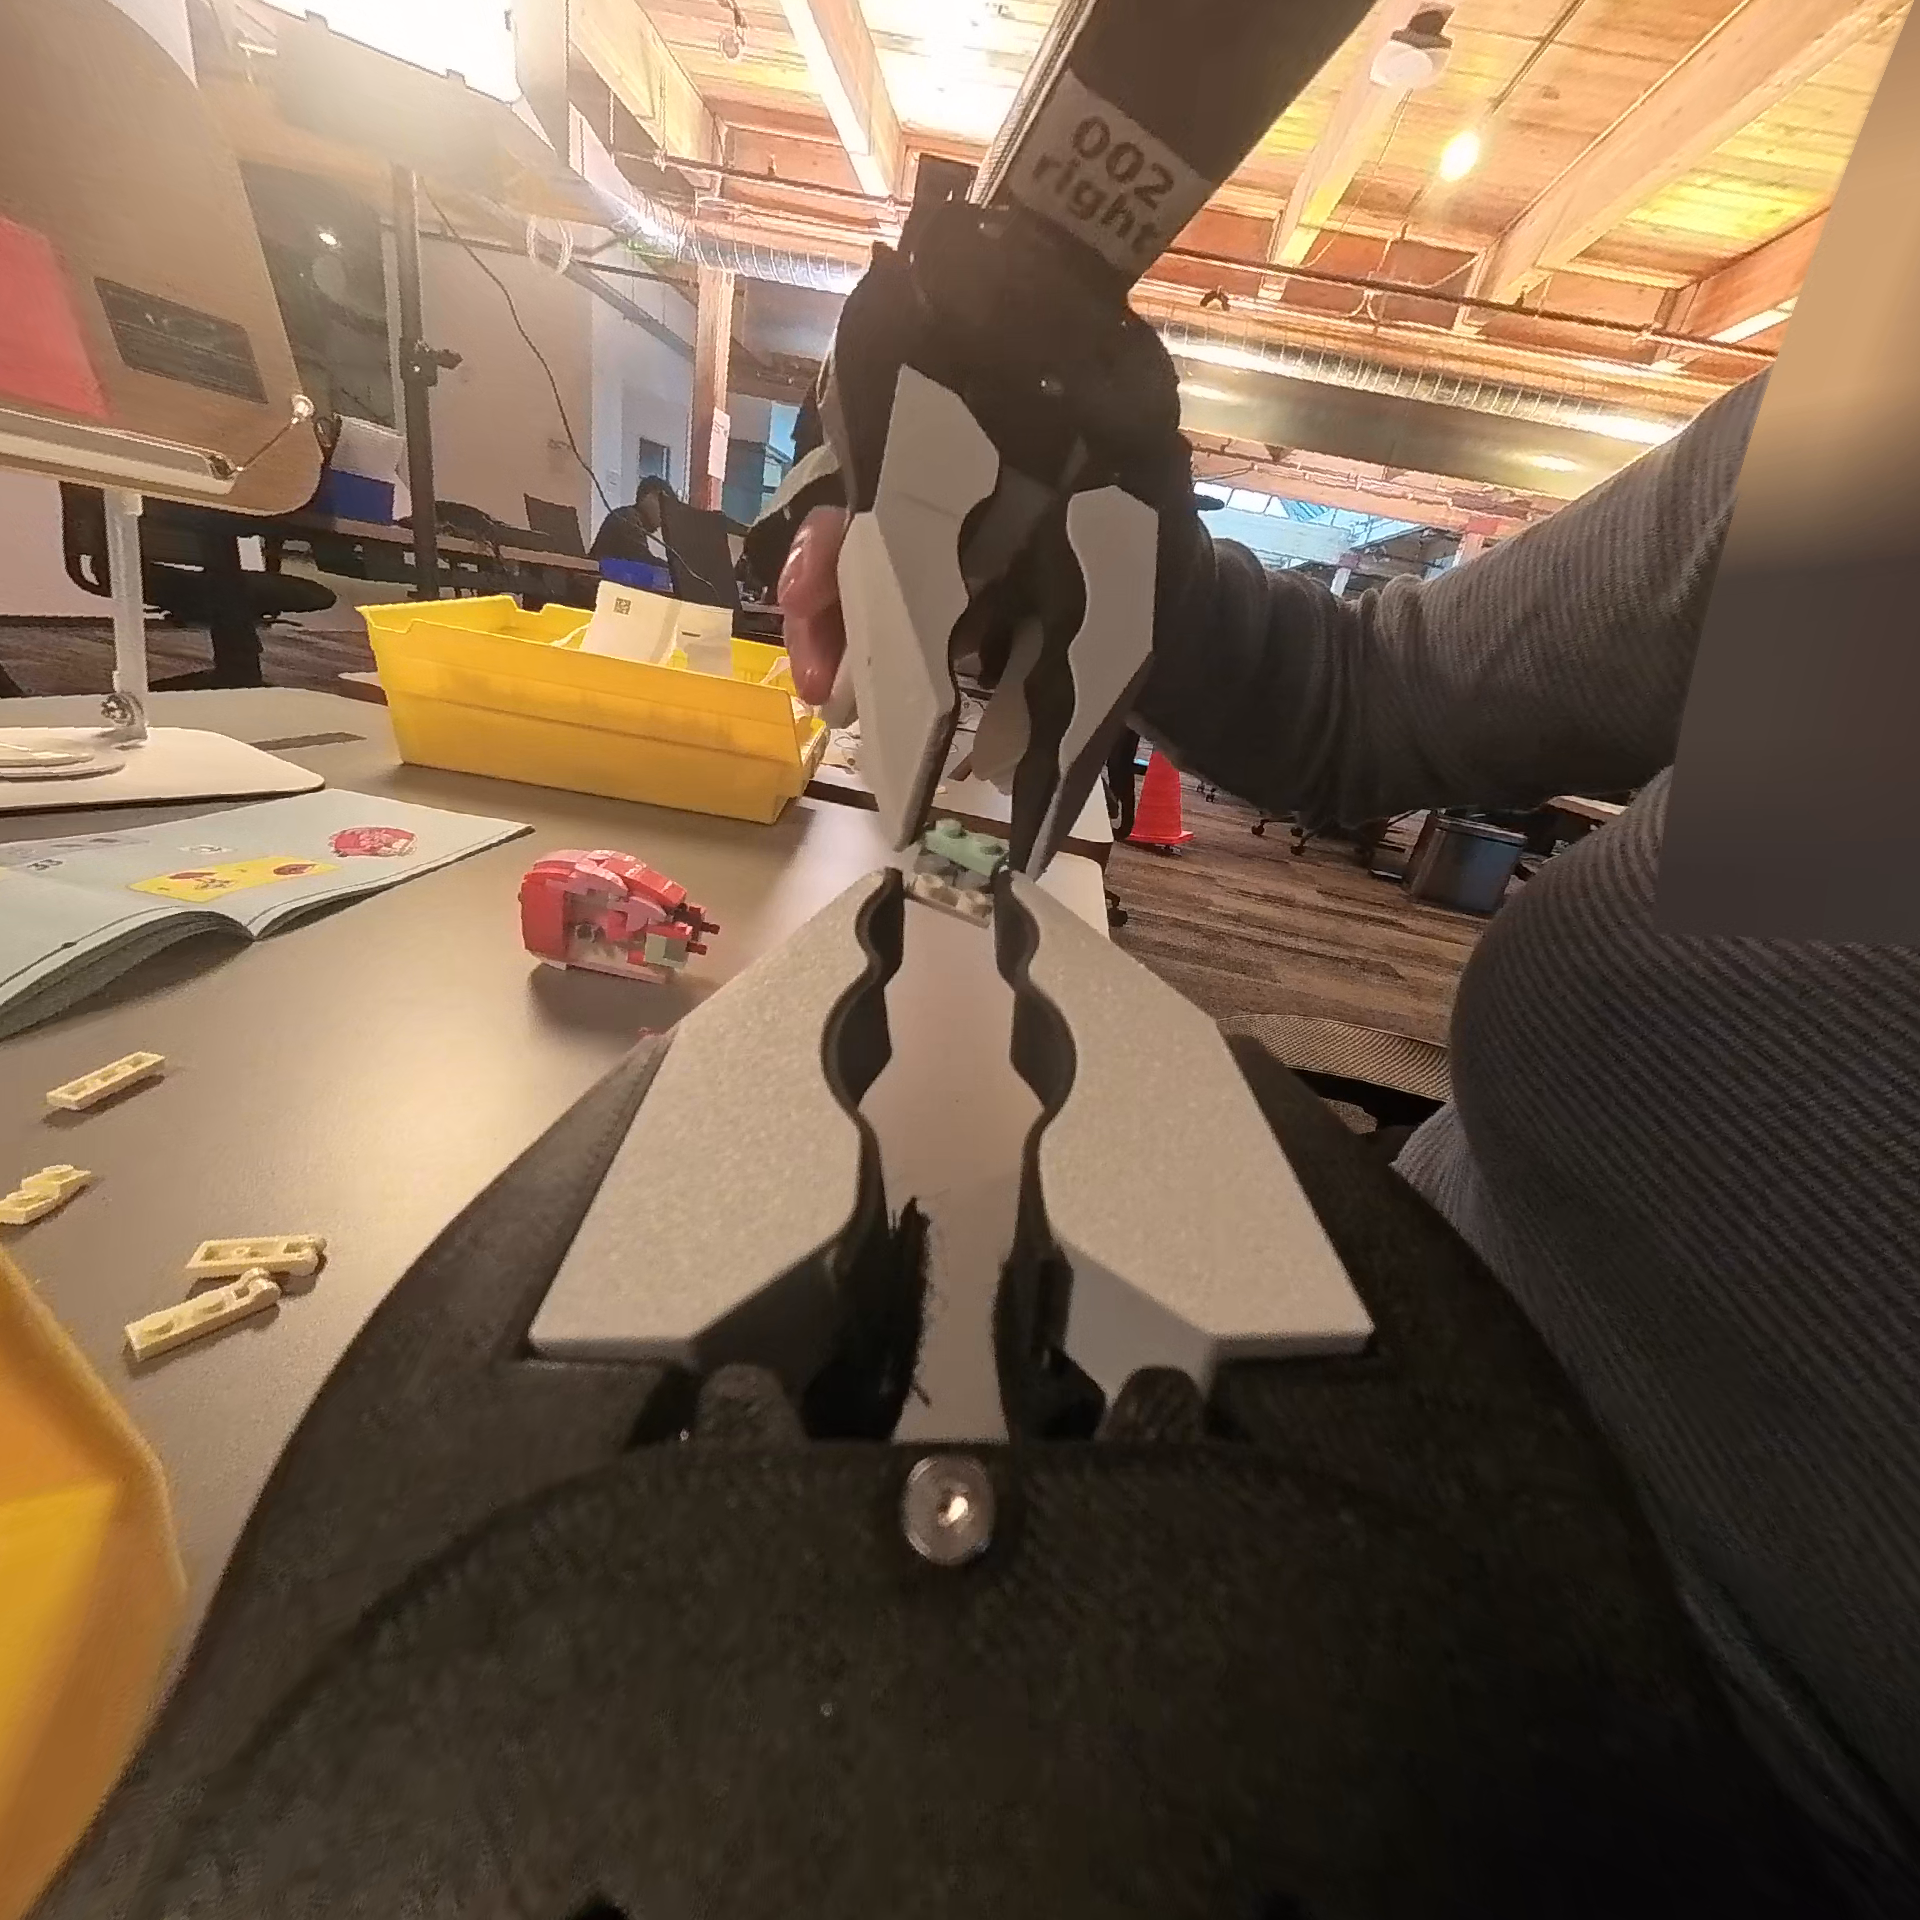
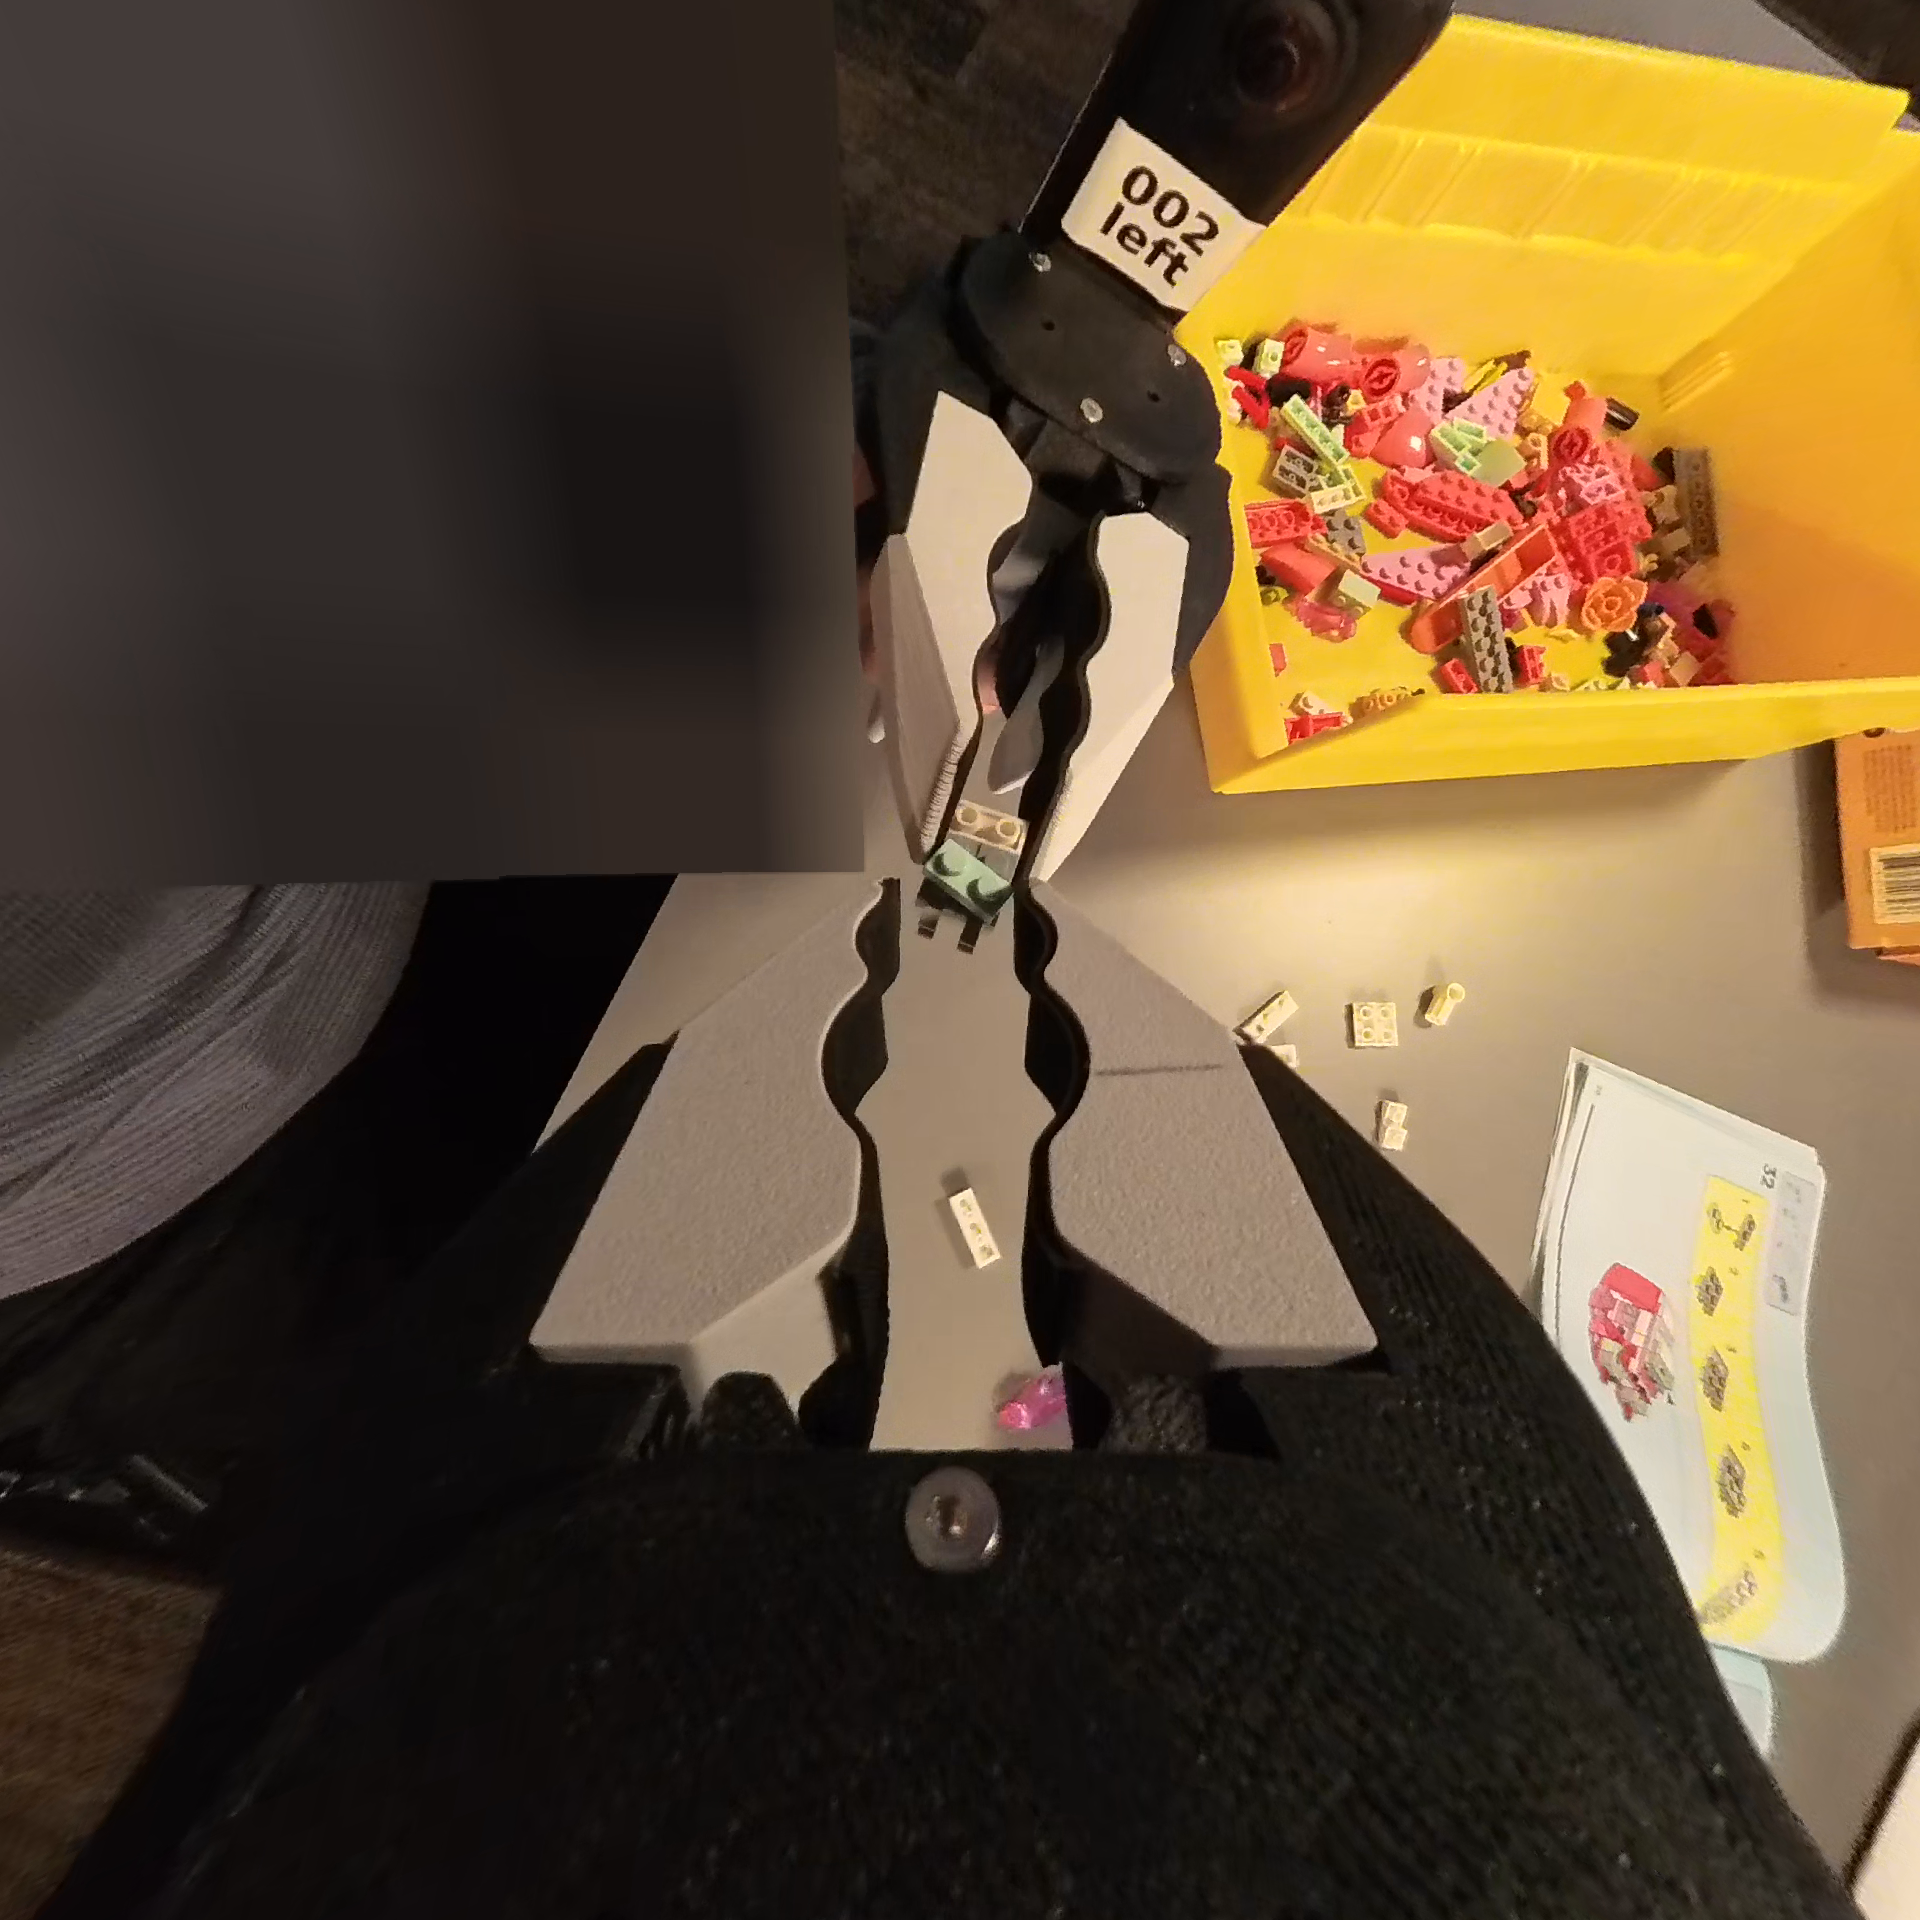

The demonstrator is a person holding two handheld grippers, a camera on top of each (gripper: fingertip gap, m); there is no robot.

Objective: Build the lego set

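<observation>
**Q:** Two grippers meet at centre frame. What lies about them, left to right?

**A:** In the left wrist view, loose cream pieces (image 1: 244, 1262) lie at lower left on the grey table (image 1: 416, 1060). An open booklet (image 1: 208, 873) is at mid left, with a red brick model (image 1: 608, 920) just right of it. A yellow bin (image 1: 582, 696) stands behind. Then come the meeting tips, and a dark sleeve (image 1: 1403, 675) at right.

**Q:** What is at the tips?

**A:** A small stack is held in the air just above centre frame: a cream plate (image 1: 954, 902) with a mint brick (image 1: 966, 844) joined to it.
- **Left gripper (image 1: 948, 883):** it rises from the bottom edge and pinches the cream plate, with both fingers (image 1: 790, 987) pressed on its sides.
- **Right gripper (image 2: 961, 888):** it comes down from the top edge and straddles the mint brick. In the right wrist view one finger (image 2: 1081, 956) lies against the brick. Beside the other, a thin strip of table shows between pad and brick, so this gripper reads as spread, not clamped.

**Q:** How is such a hold best managed?

**A:** As a judgement, the whole stack hangs on the left pinch, which is taken at the very tips. That grip should be firm and level, because a sideways push from the right fingers could twist the plate. The right tips are best kept square to the brick's sides and clear of the two black prongs (image 2: 935, 928) just below it in the frame.
</observation>
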